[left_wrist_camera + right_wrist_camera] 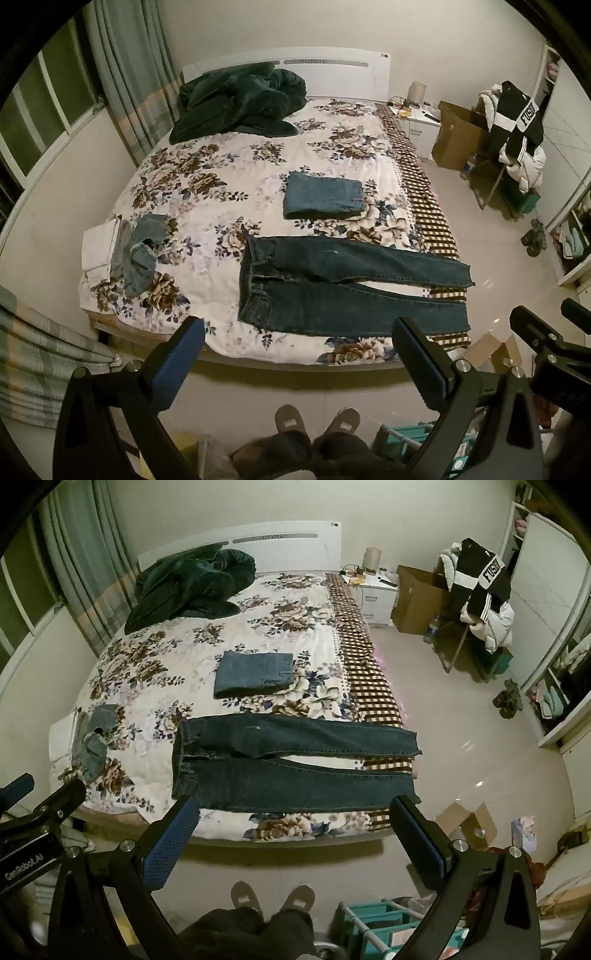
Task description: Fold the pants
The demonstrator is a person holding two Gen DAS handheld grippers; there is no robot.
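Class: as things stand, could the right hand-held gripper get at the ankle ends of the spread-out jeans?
Probably yes. The right hand-held gripper is open and empty, and the spread-out jeans lie flat near the bed edge with nothing in between.

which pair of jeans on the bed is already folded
The lighter blue jeans mid-bed, folded into a neat rectangle. The dark jeans lie spread flat; the pale denim is crumpled.
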